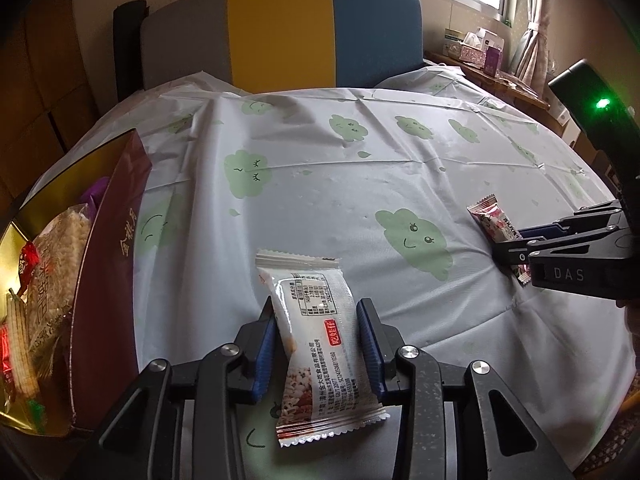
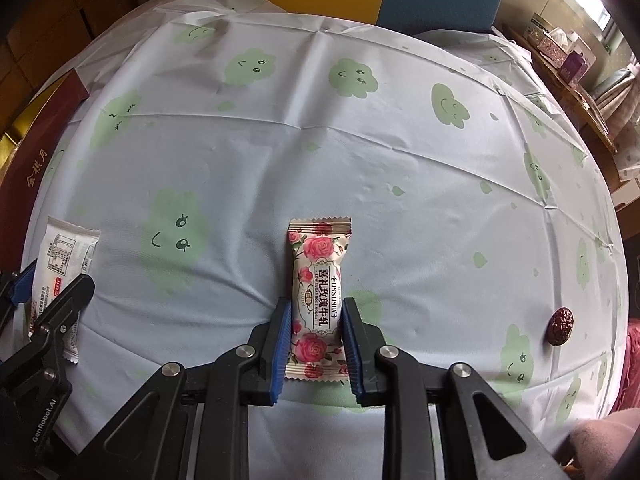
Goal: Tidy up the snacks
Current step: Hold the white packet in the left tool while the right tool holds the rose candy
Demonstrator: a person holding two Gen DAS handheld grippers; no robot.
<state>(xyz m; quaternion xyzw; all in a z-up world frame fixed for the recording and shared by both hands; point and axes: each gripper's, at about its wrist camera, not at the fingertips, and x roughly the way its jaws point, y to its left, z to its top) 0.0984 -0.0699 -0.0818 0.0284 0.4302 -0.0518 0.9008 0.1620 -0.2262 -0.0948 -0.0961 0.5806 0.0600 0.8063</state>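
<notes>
My left gripper (image 1: 318, 312) is shut on a white snack packet (image 1: 320, 340) with red and black print, held just above the table. It also shows at the left of the right wrist view (image 2: 60, 264). My right gripper (image 2: 314, 312) is shut on a rose-patterned nougat packet (image 2: 318, 292) that lies on the tablecloth; in the left wrist view this packet (image 1: 494, 222) sits at the right, with the right gripper (image 1: 516, 252) around it. A maroon and gold box (image 1: 108, 260) holding several snack packs stands at the left.
The table carries a pale cloth with green cloud faces (image 1: 340, 184). A dark red date (image 2: 561, 325) lies near the table's right edge. A grey, yellow and blue chair back (image 1: 280, 28) stands behind the table. A side shelf with boxes (image 1: 480, 46) is at the far right.
</notes>
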